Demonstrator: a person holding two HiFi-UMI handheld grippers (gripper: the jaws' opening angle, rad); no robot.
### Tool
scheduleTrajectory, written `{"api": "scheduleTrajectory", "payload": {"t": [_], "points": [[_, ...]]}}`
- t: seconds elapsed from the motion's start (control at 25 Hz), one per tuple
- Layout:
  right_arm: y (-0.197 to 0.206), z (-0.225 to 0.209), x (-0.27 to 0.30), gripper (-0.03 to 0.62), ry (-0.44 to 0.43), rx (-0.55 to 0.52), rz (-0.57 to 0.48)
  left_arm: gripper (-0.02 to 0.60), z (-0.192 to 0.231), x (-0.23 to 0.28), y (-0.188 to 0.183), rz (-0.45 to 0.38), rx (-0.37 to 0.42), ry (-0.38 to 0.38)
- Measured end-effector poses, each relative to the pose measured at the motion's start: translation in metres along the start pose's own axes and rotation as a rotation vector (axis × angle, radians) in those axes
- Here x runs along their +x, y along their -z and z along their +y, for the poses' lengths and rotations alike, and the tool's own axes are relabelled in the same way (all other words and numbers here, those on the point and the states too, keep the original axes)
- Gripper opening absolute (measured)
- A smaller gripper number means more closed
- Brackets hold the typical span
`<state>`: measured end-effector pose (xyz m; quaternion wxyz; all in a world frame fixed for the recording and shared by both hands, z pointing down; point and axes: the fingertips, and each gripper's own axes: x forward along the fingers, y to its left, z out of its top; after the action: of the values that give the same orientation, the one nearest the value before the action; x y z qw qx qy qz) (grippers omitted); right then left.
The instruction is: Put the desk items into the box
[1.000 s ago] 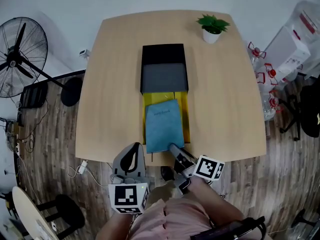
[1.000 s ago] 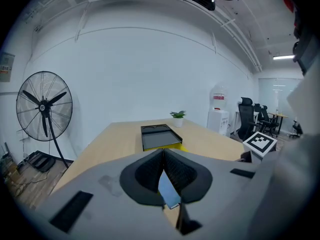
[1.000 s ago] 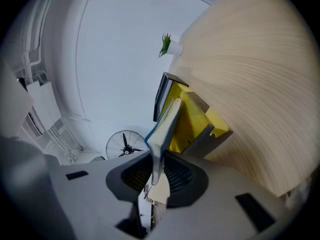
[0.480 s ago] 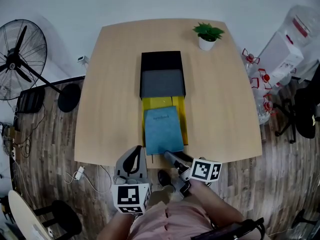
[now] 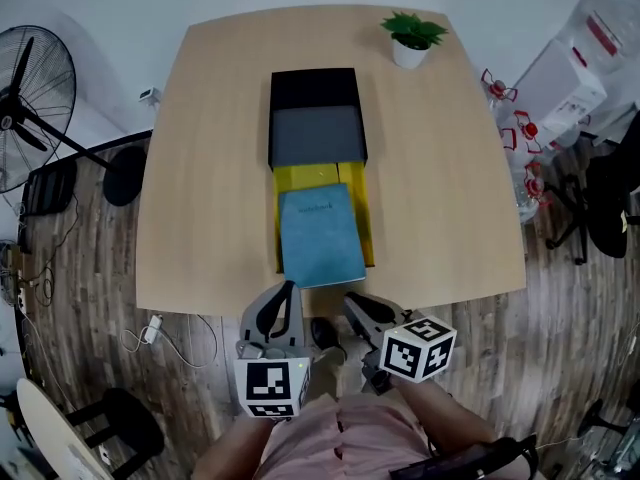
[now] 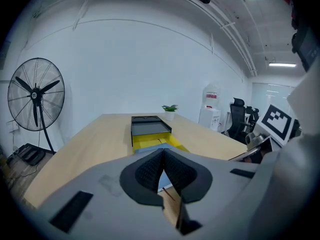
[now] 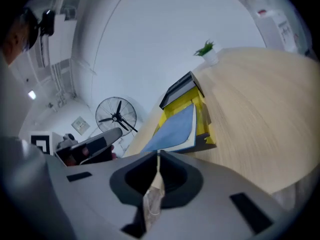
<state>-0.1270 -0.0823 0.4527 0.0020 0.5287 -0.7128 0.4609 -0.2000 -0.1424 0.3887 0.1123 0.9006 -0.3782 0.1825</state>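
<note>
Stationery lies in a line down the middle of the pale wooden table [image 5: 210,168]. Furthest from the person is a black box [image 5: 313,90], open on top, with a grey panel across its near half. Running out from under that grey part towards the near edge is a yellow folder [image 5: 300,178], or something very like one. I can't tell from where I stand whether its far end is tucked into the box or only butts against it. A blue notebook [image 5: 320,236] lies flat on the yellow piece and covers most of it, with yellow showing along both long sides and at the far end. Its near corner sits close to the table's edge.

Both tools are off the table, held just short of its near edge in front of the person's pink clothing [image 5: 330,438]. The left gripper [image 5: 290,288] points at the notebook's near end, with its ribbed pads pressed together and nothing between them. The right gripper [image 5: 350,298] is just beside it, tilted, and aims up the table from the notebook's right corner. Its jaws are closed too. A thin pale sliver shows where they meet, but it is too blurred to say what it is. Neither tool touches the notebook or the box.

A small potted plant [image 5: 410,38] in a white pot stands at the far right corner of the table, well apart from the box. A pedestal fan [image 5: 25,98] stands on the wood-plank floor [image 5: 80,298] to the left.
</note>
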Motion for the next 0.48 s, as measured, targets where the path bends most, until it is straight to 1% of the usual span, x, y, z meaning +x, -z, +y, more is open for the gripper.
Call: {"api": "scheduleTrajectory", "payload": {"t": [0.04, 0.12, 0.2, 0.32, 0.48], "points": [[0.001, 0.000, -0.001, 0.002, 0.031, -0.064, -0.002, 0.011, -0.003, 0.001, 0.004, 0.004, 0.004, 0.007], [0.001, 0.000, 0.000, 0.002, 0.083, -0.186, 0.002, 0.011, -0.009, 0.004, 0.011, 0.008, 0.011, 0.021], [0.002, 0.001, 0.002, 0.002, 0.113, -0.272, 0.009, 0.011, -0.015, 0.007, 0.019, 0.011, 0.012, 0.039], [0.006, 0.003, 0.009, 0.002, 0.135, -0.336, 0.019, 0.011, -0.022, 0.011, 0.033, 0.027, 0.007, 0.070], [0.010, 0.005, 0.016, 0.002, 0.153, -0.374, 0.021, 0.011, -0.029, 0.012, 0.052, 0.066, 0.015, 0.104]]}}
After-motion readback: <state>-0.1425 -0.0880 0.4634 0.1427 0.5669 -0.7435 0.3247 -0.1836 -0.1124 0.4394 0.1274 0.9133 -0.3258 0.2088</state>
